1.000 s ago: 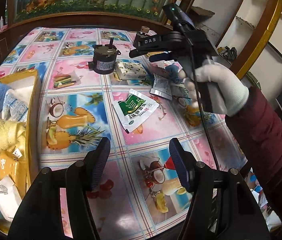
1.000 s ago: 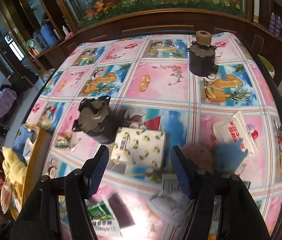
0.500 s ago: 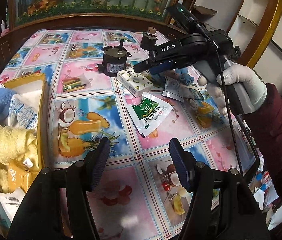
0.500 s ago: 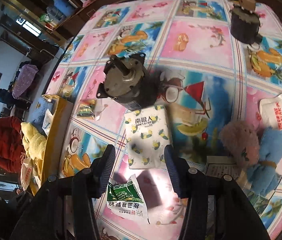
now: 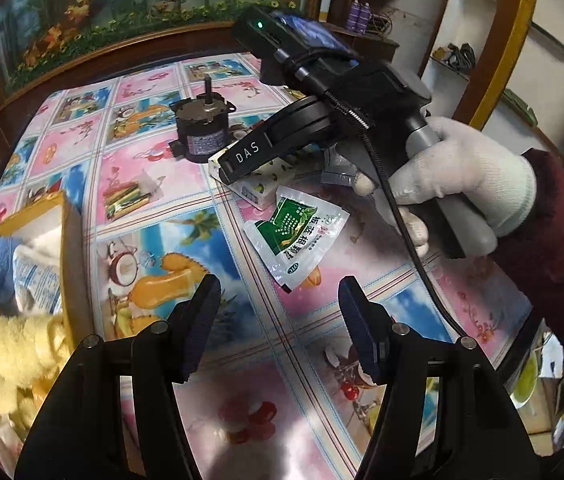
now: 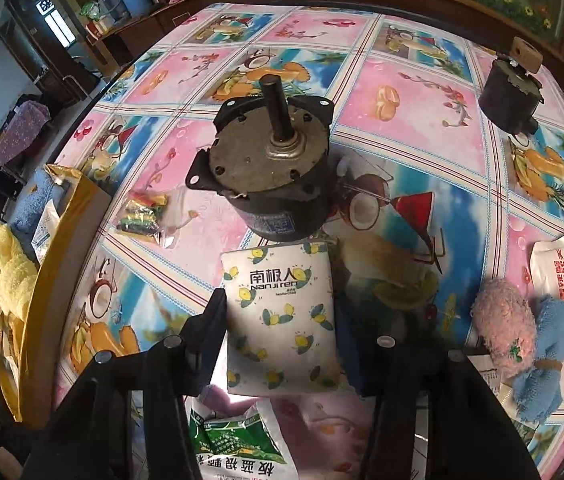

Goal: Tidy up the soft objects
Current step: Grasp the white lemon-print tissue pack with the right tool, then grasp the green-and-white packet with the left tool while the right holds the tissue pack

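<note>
Right jaws close in around the tissue pack on the table; left jaws hang open and empty.

In the right wrist view the right gripper (image 6: 282,332) points steeply down, its jaws just narrowing with the lemon-print tissue pack (image 6: 280,316) between them at lower centre; whether the pads press it I cannot tell. The pack lies just below the grey motor (image 6: 270,168). In the left wrist view a white-gloved hand (image 5: 462,184) at centre right grips that tool's handle, tilted down toward the pack. The left gripper (image 5: 278,320) hovers over the table (image 5: 154,160), half open, holding nothing, below the green sachet (image 5: 296,236). A yellow box (image 5: 70,248) of soft things sits at left.
</note>
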Available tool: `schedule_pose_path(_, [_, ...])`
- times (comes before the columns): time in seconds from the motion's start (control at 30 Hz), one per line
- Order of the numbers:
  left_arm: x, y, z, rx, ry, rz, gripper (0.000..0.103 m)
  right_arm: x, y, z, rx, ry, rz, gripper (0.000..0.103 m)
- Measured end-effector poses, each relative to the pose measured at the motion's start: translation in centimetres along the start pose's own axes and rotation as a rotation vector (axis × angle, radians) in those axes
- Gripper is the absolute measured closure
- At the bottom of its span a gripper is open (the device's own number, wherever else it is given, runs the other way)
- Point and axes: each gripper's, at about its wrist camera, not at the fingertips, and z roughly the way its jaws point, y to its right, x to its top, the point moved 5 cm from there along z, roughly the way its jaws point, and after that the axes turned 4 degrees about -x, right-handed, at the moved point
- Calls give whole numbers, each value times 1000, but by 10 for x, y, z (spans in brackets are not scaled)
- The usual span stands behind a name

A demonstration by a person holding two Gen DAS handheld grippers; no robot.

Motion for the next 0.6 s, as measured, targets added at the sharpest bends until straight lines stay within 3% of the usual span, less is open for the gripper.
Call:
schedule_pose_path(0.33, [28,16,73,11,-81,180,41,-18,55,-68,65,164,155,53])
schedule_pose_path(0.53, [35,20,98,11,-118,135,39,-37,73,-88,124,208,212,53])
schedule_pose_path(0.57, [35,22,99,3,-129,122,41,-39,71,-89,133,214,215,53])
schedule_pose_path(0.6, [34,23,97,-12,-127,113,55,-43,71,-92,142,219,217,53])
